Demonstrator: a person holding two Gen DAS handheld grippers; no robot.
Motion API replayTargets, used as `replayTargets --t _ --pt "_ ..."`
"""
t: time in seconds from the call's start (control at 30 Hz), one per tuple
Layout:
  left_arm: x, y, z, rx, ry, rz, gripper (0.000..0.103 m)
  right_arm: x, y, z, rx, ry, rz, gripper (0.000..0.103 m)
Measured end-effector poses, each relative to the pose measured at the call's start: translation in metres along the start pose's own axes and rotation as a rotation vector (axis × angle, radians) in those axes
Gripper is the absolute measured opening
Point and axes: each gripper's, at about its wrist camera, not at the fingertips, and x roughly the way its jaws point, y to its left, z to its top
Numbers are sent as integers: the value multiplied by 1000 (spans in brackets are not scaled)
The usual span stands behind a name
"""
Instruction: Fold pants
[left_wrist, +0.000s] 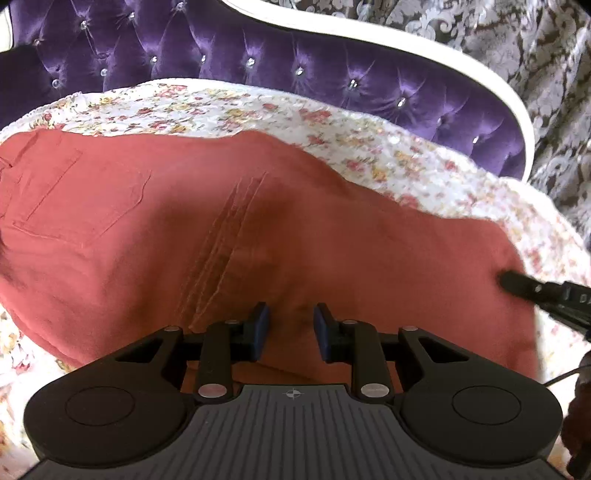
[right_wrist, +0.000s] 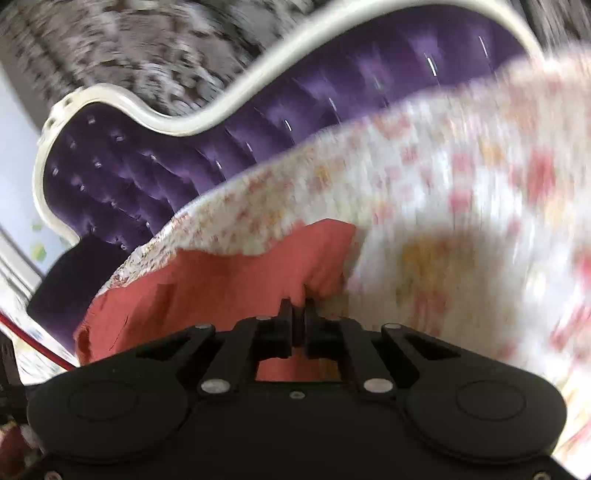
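Pinching the far right edge of the rust-red pants (left_wrist: 229, 236), my right gripper (right_wrist: 298, 306) has its fingers drawn almost together with a fold of the cloth between them, judging by the red fabric bunched at the tips; the right wrist view is smeared by motion, so I can't swear how deep the bite goes. I hold there because that end is the one I'd carry over to make the fold.

My left gripper (left_wrist: 291, 317) hovers over the near edge of the pants, its blue-padded fingers (left_wrist: 260, 325) spread apart and gripping nothing, placed to pin or catch the middle seam (left_wrist: 221, 251).

The pants lie flat on the floral bedspread (left_wrist: 258, 110), back pocket (left_wrist: 74, 199) up, toward the left of the seam. Beyond the pants stands the tufted purple headboard (left_wrist: 258, 59); the bedspread shows between the two.
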Motion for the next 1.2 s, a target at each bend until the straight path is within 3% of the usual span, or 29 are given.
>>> replayTargets --t 0.17,0.27,0.3,0.4,0.57,0.67,0.8,0.83,0.97,1.2 --pt "15 -36 10 23 -21 -44 26 -22 -5 43 -64 -82 -66 9" --pt "38 -48 7 15 24 -45 26 -6 -25 50 -42 -8 -124 10" --pt "38 -51 5 32 -2 -32 26 2 -31 47 -39 24 -148 10" --pt "30 -50 4 60 -2 -26 26 15 -32 33 -115 71 -294 23" --pt "-17 -5 9 -25 -127 41 29 -14 0 27 -187 -89 -343 24" --pt "-41 40 17 -119 -183 29 36 -17 28 25 -261 -123 -300 24" --pt "-63 98 23 -247 -221 78 66 -3 57 11 -281 -80 -176 24" --pt "-65 111 24 -277 -227 103 69 2 63 6 -285 -68 -154 24" --pt "-65 154 23 -381 -216 174 78 19 81 -8 -299 -30 -87 24" --pt "-32 187 18 -487 -120 162 80 32 95 -16 -307 15 -37 24"
